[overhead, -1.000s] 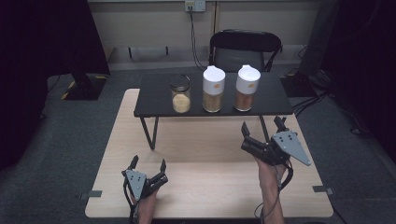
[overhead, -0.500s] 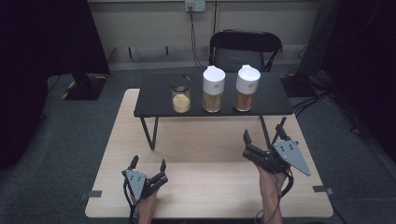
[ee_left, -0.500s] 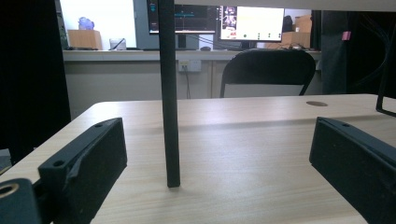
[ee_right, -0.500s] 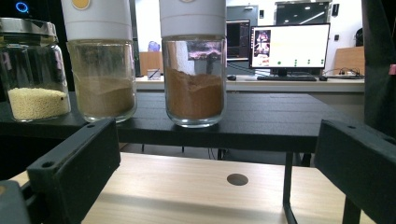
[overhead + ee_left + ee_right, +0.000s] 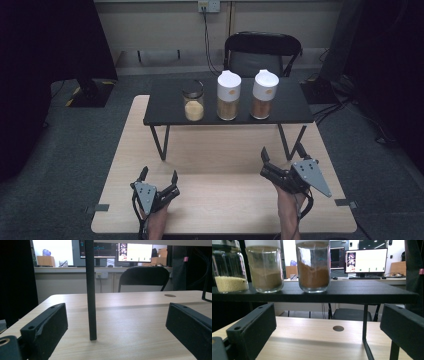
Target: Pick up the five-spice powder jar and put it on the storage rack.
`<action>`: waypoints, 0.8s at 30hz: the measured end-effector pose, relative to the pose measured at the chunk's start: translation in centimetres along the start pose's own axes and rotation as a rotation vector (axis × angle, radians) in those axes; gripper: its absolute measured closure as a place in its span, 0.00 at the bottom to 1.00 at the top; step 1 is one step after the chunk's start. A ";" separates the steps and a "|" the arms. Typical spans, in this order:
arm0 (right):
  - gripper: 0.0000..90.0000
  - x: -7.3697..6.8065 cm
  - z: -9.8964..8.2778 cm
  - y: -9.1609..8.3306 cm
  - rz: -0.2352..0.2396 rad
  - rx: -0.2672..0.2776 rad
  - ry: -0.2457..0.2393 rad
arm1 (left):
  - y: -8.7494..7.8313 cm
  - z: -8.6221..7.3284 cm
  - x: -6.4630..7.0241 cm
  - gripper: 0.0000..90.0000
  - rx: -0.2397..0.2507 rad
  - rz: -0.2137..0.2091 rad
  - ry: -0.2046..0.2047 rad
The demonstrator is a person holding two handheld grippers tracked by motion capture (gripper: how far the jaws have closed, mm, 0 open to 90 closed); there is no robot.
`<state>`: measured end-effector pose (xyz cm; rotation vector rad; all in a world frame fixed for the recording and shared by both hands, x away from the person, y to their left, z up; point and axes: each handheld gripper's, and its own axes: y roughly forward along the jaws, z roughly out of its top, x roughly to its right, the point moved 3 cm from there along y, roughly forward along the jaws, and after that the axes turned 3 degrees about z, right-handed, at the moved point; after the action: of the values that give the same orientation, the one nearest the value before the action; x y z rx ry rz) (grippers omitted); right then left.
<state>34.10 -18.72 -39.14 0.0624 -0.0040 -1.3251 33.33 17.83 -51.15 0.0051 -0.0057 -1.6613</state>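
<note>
From my remote station, both the left gripper (image 5: 159,178) and the right gripper (image 5: 281,156) are released and empty below the black raised shelf (image 5: 165,107), whose rightmost white-lidded glass jar of brown powder (image 5: 263,94) I judge could topple under a careless upward reach.

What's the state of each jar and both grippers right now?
Left gripper: open, empty, low over the wooden table.
Right gripper: open, empty, near the black shelf's leg.
Small jar: upright on the black shelf, dark lid on, pale grains about halfway up.
Middle jar: upright, white cap on, tan powder.
Right jar: upright, white cap on, brown powder.
</note>
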 end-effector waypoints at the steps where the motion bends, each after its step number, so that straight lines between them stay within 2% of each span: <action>1: 0.00 0.0 -0.1 0.0 -0.004 -0.007 -0.002 | 0.0 0.0 0.0 0.04 0.000 0.000 0.000; 15: 0.00 0.1 -2.0 -0.8 -0.031 -0.018 -0.009 | 0.0 0.0 0.0 0.04 0.000 0.000 0.000; 24: 0.00 0.1 -3.6 -1.1 -0.023 -0.034 -0.007 | 0.0 0.0 0.0 0.04 0.000 0.000 0.000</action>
<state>33.17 -18.91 -42.77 0.0294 0.0136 -1.3477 33.33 17.83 -51.15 0.0050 -0.0057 -1.6612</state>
